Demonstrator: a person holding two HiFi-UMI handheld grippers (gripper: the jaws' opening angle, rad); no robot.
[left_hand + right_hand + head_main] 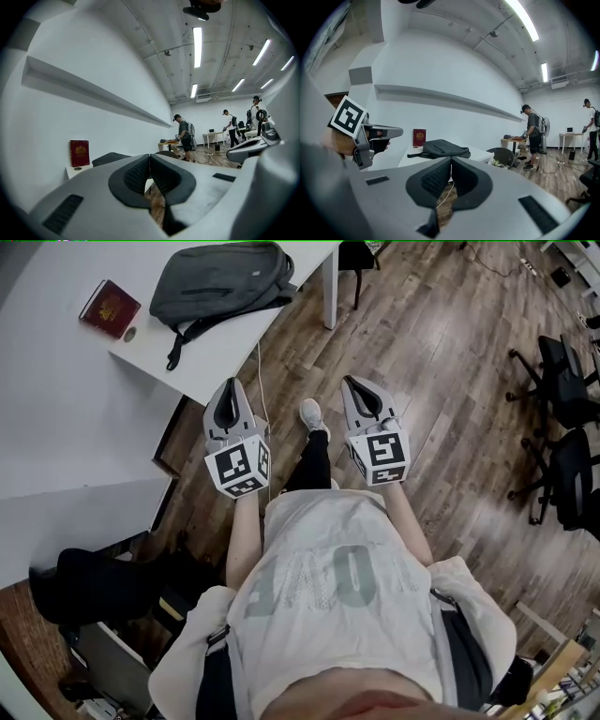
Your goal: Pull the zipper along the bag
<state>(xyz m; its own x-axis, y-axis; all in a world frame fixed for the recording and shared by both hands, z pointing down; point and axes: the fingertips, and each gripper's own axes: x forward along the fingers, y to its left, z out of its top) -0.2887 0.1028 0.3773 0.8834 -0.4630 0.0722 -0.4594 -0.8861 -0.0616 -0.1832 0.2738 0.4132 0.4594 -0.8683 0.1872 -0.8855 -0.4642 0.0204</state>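
Note:
A grey backpack [220, 282] lies on the white table [225, 348] at the top of the head view, its zipper too small to make out. Both grippers hang over the wooden floor, short of the table and apart from the bag. My left gripper [228, 388] is shut with nothing between its jaws, and so is my right gripper [356, 385]. In the left gripper view the shut jaws [149, 157] point level, with the bag [110, 158] low at the left. From the right gripper [451, 160] the bag [443, 148] lies straight ahead on the table.
A red book [110, 307] and a small round thing [129, 334] lie left of the bag. A white cable [262, 399] hangs by the table's edge. Black office chairs [567, 381] stand at the right. People [532, 133] work at far desks.

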